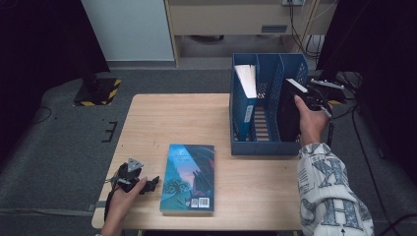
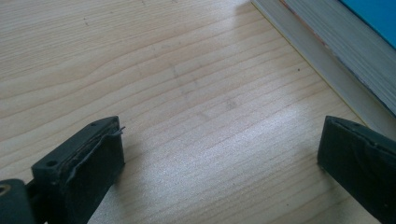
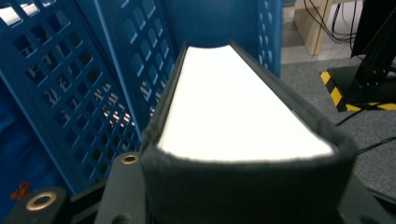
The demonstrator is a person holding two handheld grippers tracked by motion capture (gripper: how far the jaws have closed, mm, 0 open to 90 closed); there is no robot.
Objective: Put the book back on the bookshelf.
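A black-covered book (image 1: pixel 288 112) stands upright in the right compartment of a blue slotted file rack (image 1: pixel 255 146), and my right gripper (image 1: pixel 306 94) is shut on its upper edge. In the right gripper view its white page edge (image 3: pixel 233 102) runs away from me between the jaws, with the rack wall (image 3: pixel 70 84) to the left. A teal illustrated book (image 1: pixel 189 177) lies flat on the wooden table (image 1: pixel 167 118). My left gripper (image 1: pixel 152 183) rests on the table just left of that book. Its jaws (image 2: pixel 222 154) are open over bare wood, with the book's page edge (image 2: pixel 327 42) ahead on the right.
A blue book with white pages (image 1: pixel 245 98) stands in the rack's left compartment; the middle slot holds nothing. Off the table are dark curtains, grey carpet, a yellow-black striped stand base (image 1: pixel 101 92) at back left and cables (image 1: pixel 305 29) behind the rack.
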